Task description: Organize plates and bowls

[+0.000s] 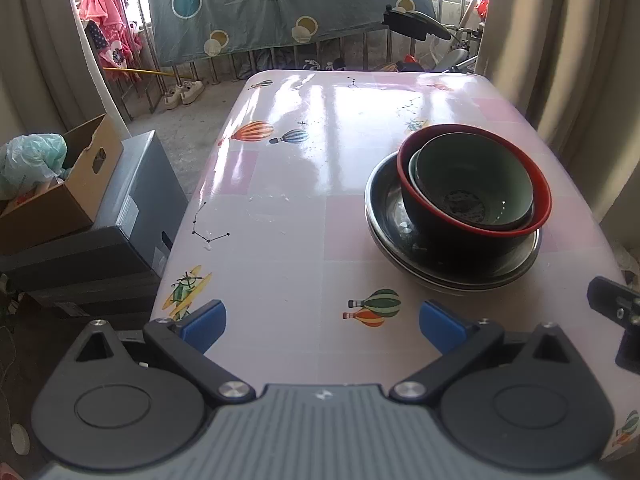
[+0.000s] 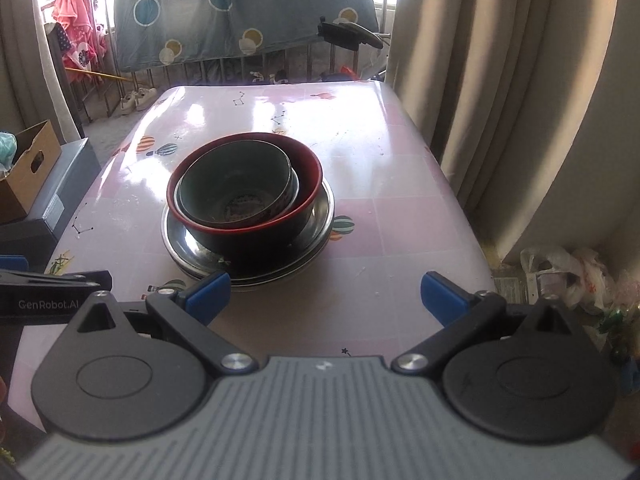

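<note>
From my feed, a glossy pink table (image 1: 280, 200) fills the centre, beige curtains (image 2: 500, 100) hang at three o'clock, a dotted blue sheet (image 1: 280, 8) over sunlit window bars at twelve, cardboard box (image 1: 60, 184) at nine.

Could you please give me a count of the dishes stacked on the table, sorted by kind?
Bowls: 2, a green bowl nested inside a red-rimmed bowl.
Metal plates: at least 2 stacked under them; the rims overlap, so the exact number cannot be told.
Total: at least 4 dishes, all in one stack on the table.
</note>
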Action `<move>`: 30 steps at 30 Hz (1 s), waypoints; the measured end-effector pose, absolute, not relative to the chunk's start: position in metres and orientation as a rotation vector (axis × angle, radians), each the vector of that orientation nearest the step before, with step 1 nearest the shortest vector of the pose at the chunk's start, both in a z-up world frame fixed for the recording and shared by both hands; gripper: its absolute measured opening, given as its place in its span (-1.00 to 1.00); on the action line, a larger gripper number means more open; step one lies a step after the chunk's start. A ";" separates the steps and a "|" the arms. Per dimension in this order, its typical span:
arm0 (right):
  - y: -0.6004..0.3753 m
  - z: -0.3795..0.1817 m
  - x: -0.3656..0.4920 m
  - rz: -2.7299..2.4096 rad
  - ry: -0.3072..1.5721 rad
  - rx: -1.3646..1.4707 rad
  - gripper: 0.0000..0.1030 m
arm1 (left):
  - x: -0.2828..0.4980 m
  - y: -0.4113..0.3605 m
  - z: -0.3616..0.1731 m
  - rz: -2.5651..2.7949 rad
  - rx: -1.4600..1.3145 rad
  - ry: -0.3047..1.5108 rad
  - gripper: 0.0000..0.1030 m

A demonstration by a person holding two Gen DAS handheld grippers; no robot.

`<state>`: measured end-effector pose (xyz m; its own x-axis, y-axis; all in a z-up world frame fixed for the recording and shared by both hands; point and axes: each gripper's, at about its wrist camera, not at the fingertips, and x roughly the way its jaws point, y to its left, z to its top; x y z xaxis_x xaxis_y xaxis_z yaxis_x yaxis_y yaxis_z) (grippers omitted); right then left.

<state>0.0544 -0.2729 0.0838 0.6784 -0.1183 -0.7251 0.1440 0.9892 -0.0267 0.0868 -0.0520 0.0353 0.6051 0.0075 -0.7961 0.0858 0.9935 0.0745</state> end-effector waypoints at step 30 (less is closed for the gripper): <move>-0.272 0.079 0.060 -0.137 0.844 0.048 0.98 | 0.084 -0.053 0.037 -0.054 0.108 0.912 1.00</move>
